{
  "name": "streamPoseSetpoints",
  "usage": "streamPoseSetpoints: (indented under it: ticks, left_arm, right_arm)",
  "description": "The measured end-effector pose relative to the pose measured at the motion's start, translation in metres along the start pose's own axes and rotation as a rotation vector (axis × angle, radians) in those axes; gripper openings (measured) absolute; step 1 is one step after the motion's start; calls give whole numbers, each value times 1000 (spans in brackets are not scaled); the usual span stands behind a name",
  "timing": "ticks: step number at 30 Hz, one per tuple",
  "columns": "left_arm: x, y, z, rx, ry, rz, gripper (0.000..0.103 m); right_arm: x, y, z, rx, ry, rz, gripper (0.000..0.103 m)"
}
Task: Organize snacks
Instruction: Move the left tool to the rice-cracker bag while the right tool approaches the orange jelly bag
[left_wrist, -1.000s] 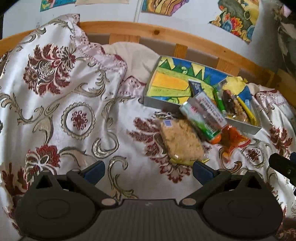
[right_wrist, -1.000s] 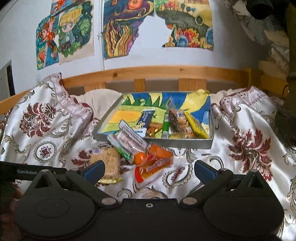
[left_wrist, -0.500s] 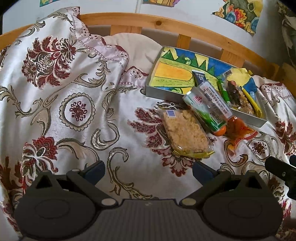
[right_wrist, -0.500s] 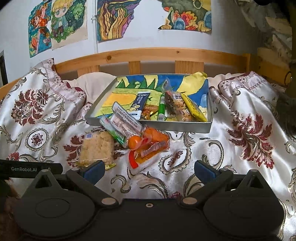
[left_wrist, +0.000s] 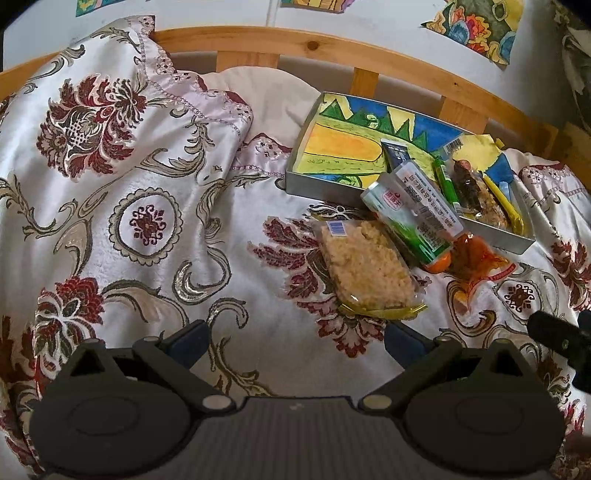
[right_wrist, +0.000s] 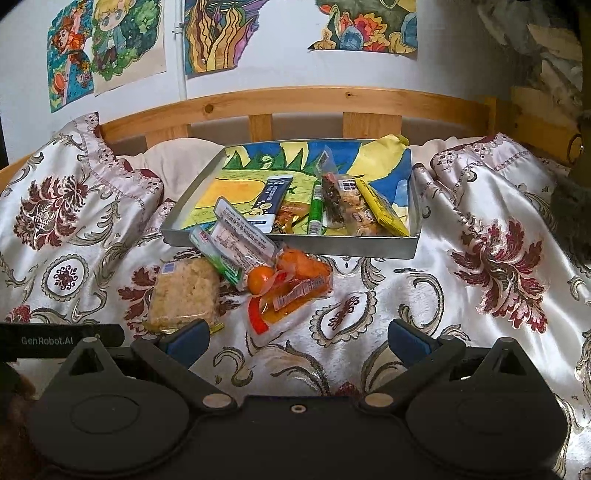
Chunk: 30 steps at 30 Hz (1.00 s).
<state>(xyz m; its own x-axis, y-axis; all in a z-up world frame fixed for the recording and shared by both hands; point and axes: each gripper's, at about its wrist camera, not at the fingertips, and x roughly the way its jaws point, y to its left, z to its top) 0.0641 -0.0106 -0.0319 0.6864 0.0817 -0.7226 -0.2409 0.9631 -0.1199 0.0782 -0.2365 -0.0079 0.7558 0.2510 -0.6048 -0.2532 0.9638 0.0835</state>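
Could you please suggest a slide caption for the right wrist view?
Open right gripper faces snack packets heaped before a metal tray on a floral bedspread.

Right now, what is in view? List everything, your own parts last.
Tray: 1, grey, painted lining, on bedspread.
Snacks in tray: about six, mixed colours, near right part.
Rice cake: 1, beige, on bedspread before tray.
Green pack: 1, green-white, leaning on tray's front rim.
Orange pack: 1, orange, beside rice cake.
Bedspread: 1, white, red floral.
Headboard: 1, wooden.
Drawings: several, colourful, on wall.
Left tool: open, empty.
Right tool: open, empty.
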Motion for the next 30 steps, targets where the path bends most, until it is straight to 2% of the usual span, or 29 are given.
streamPoseSetpoints:
  ticks: [7, 12, 17, 30]
  left_arm:
    - [4, -8, 3, 30, -20, 0, 102]
    - [12, -17, 4, 47, -18, -11, 102]
    - [22, -28, 8, 71, -31, 3, 102]
    - [53, -48, 19, 86, -26, 22, 102]
  right_arm:
    - [7, -1, 9, -12, -20, -5, 102]
    - [11, -5, 23, -27, -96, 8, 102]
    - [27, -13, 34, -38, -125, 36, 102]
    - [83, -23, 38, -35, -28, 63, 102]
